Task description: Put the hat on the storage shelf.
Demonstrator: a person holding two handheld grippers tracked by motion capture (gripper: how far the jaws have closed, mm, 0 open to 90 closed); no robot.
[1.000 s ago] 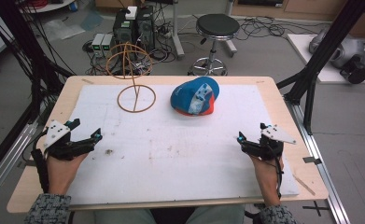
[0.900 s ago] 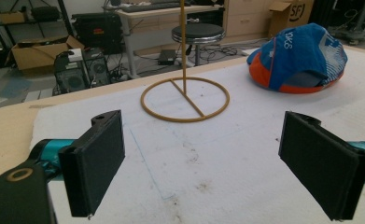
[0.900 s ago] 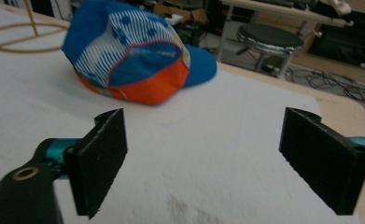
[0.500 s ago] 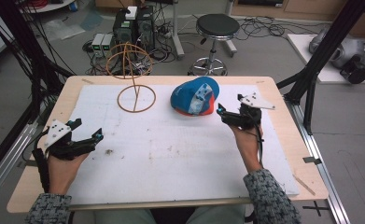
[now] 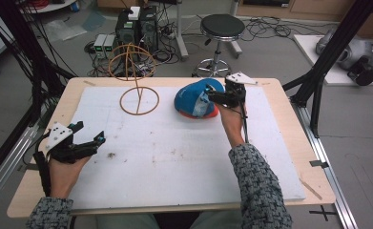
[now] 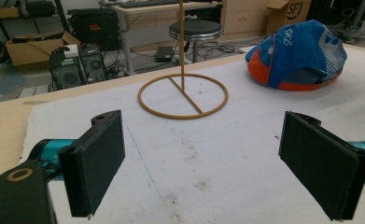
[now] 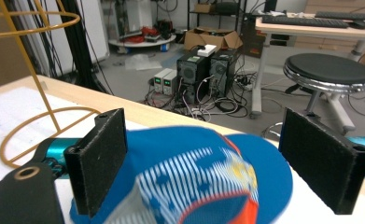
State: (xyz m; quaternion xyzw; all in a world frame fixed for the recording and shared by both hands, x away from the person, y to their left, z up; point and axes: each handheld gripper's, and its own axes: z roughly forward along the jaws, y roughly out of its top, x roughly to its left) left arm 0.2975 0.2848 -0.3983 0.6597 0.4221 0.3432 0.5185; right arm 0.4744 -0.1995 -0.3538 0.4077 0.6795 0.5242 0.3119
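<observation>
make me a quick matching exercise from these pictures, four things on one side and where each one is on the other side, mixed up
Things:
1. cap
2. wire stand
3. left tool
4. stool

Places:
A. on the floor beyond the table
B. near the table's front left, jaws open
C. far side of the mat, left of the cap
D. at the right tool, between its open jaws

Pairs: 1-D, 2-C, 3-B, 4-A
</observation>
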